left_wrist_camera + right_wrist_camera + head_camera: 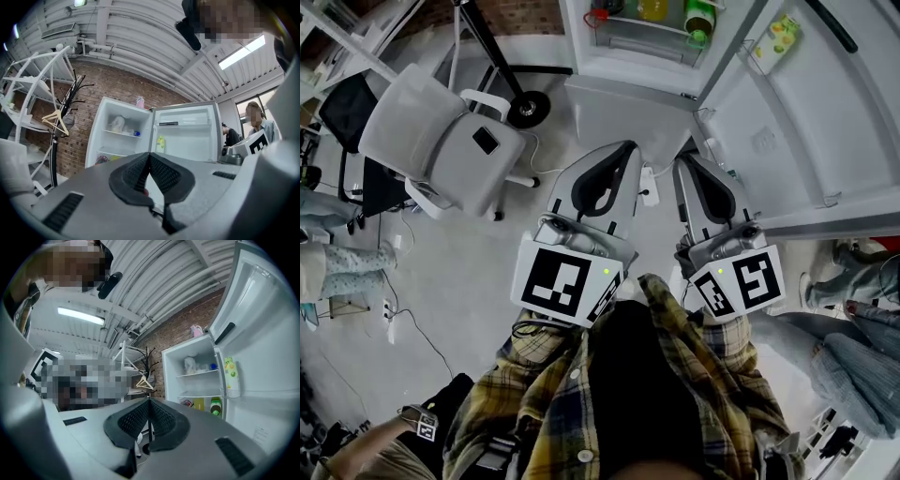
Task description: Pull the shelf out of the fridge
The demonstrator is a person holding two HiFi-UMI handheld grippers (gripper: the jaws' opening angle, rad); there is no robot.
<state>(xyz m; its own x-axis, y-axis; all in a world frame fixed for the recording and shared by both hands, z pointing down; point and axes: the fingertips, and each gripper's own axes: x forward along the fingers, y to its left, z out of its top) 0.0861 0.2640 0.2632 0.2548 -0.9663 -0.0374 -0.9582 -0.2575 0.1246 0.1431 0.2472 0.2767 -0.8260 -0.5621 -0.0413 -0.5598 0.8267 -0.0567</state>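
Head view: a person in a yellow plaid shirt (544, 375) is holding the grey left gripper (622, 155) and grey right gripper (692, 164) level, both well short of the open white fridge (619, 92). Left gripper view: its black ribbed jaws are pressing together on nothing, while the thin white shelf (123, 133) is sitting inside the cabinet under bagged food (117, 123). Right gripper view: the jaws are likewise clenched and empty, so the pull appears not yet begun, with reaching, gripping and sliding all remaining.

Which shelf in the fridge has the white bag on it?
The upper shelf: the white bag and a small blue thing sit on it. The lower shelf looks bare, and the green bottle stands underneath it.
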